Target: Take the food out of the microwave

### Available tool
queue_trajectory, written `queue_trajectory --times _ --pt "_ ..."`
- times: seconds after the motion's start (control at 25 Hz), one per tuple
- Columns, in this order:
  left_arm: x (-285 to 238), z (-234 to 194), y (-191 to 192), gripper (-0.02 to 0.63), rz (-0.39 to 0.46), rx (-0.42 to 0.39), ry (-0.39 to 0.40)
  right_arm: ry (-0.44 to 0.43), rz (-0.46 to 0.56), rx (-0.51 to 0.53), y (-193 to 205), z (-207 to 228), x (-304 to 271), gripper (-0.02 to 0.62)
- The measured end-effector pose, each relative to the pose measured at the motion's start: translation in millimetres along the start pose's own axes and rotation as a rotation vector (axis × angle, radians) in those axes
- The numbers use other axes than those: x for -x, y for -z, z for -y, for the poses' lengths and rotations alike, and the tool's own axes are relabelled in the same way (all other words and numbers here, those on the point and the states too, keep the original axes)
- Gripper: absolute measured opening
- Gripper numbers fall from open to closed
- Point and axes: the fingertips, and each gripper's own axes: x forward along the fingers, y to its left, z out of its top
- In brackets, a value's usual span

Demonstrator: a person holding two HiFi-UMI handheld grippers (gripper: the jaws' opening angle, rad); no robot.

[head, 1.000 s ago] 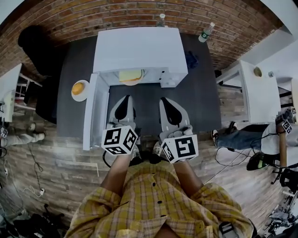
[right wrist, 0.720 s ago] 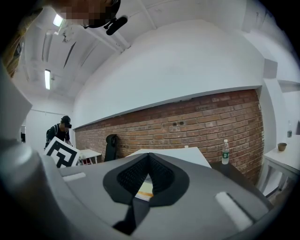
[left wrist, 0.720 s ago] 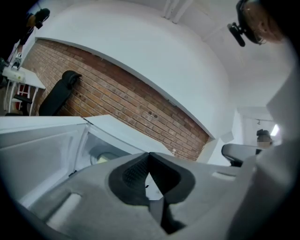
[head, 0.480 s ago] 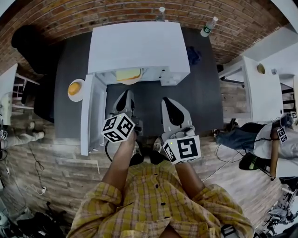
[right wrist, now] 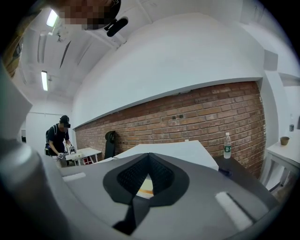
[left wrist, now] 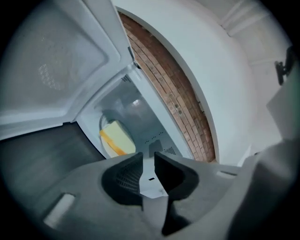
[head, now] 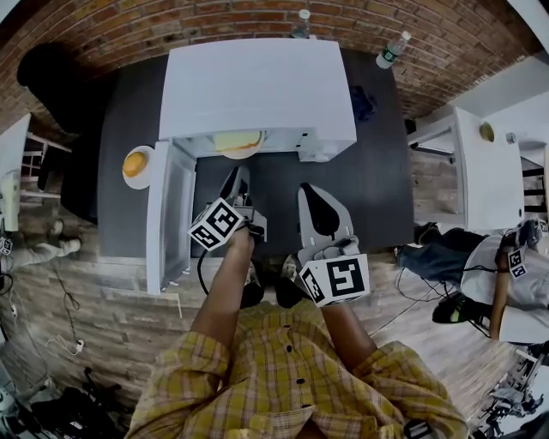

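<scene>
So far only the door (head: 167, 214) of the microwave (head: 257, 86) stands open; the food (left wrist: 117, 138) sits inside, not yet lifted. Left hand-held gripper (left wrist: 148, 161) is near the opening, jaws a slit apart and empty, food ahead and seemingly slightly left. Right hand-held gripper (right wrist: 149, 159) hangs back over the bench (head: 377, 171), jaws together.

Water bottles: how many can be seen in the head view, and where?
2. One bottle stands behind the microwave, by the brick wall. The second bottle stands near the back right corner of the dark table. Another could be hidden behind the microwave.
</scene>
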Motion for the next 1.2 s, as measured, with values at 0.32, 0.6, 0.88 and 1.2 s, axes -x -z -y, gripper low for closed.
queue_trajectory --times 0.32,0.6,0.88,1.2 --pt "-20.1 -40.7 10.5 0.083 0.041 0.216 0.004 -0.002 -0.006 0.002 6.4 1.1 -7.3 0.004" --pt "-38.2 -66.9 15.7 0.083 0.094 0.445 0.022 -0.001 0.007 0.029 2.9 2.9 -10.7 0.005" --pt "-46.9 -89.4 22.2 0.084 0.170 0.627 0.026 -0.001 0.018 0.038 5.3 4.1 -11.0 0.004" --pt "-60.5 -108.4 27.6 0.084 0.214 0.722 0.002 -0.003 -0.006 0.049 11.5 5.6 -13.2 0.004"
